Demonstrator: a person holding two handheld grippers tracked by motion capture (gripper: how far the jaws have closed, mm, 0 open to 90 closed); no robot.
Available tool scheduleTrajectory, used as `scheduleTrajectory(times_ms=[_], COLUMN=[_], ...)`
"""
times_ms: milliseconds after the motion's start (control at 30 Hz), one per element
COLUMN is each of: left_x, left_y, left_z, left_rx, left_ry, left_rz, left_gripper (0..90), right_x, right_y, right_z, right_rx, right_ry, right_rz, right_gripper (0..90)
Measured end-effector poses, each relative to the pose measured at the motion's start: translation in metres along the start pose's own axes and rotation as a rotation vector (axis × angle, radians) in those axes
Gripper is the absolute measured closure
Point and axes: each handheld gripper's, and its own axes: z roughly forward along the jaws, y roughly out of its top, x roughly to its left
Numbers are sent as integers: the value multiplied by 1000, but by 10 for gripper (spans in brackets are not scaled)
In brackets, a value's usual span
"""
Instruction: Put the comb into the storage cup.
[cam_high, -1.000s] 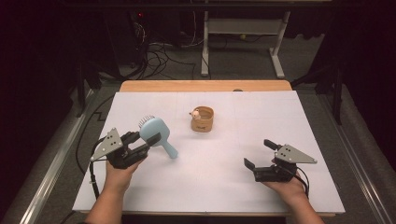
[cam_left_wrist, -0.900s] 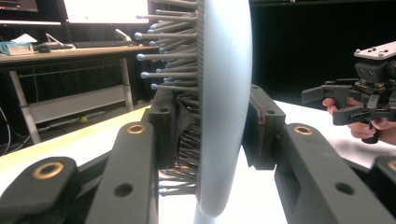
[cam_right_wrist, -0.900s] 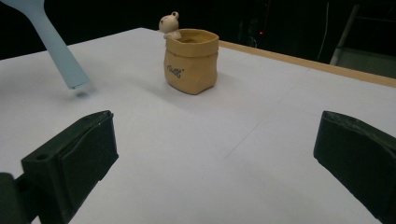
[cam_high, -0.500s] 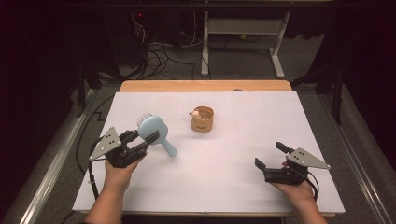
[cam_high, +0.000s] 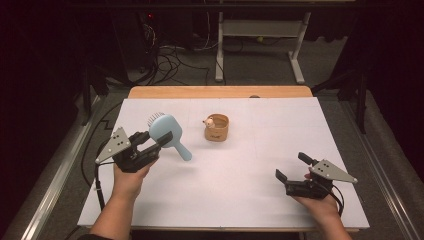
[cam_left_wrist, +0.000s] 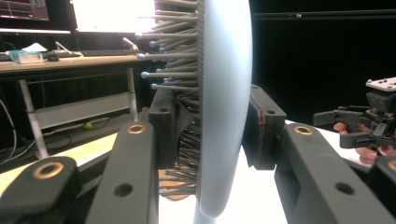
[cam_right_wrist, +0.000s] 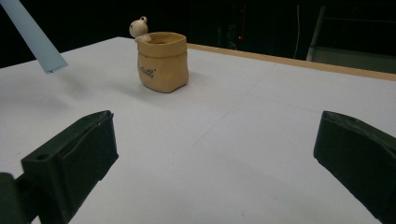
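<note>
Nearest us, our right claw (cam_high: 292, 172) rested on the white table (cam_high: 250, 200) with its jaws spread wide and nothing between them. To the left, our left claw (cam_high: 156, 142) clamped the round head of a pale blue hairbrush (cam_high: 167, 134), held above the table with its handle slanting down to the right. Farther back, near the table's middle, stood a small tan pouch (cam_high: 217, 128) with a little round-headed figure (cam_high: 209, 121) peeking over its rim.

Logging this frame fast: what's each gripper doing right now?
Left gripper: closed on the head of the blue hairbrush, held off the table.
Right gripper: open, holding nothing, low over the white table.
</note>
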Motion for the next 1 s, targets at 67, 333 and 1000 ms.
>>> scheduleTrajectory(times_ms=[67, 333, 1000], left_x=[0, -2, -1], left_y=[1, 9, 28], left_z=[4, 22, 59], left_rx=[-2, -4, -4], left_ry=[-7, -20, -44], left_rz=[-5, -8, -16], left_gripper=[624, 624, 624], right_x=[0, -1, 1], right_y=[0, 0, 0], right_z=[0, 0, -1], right_rx=[-1, -5, -10], right_ry=[1, 4, 9], right_rz=[1, 1, -3], right_gripper=[3, 3, 3])
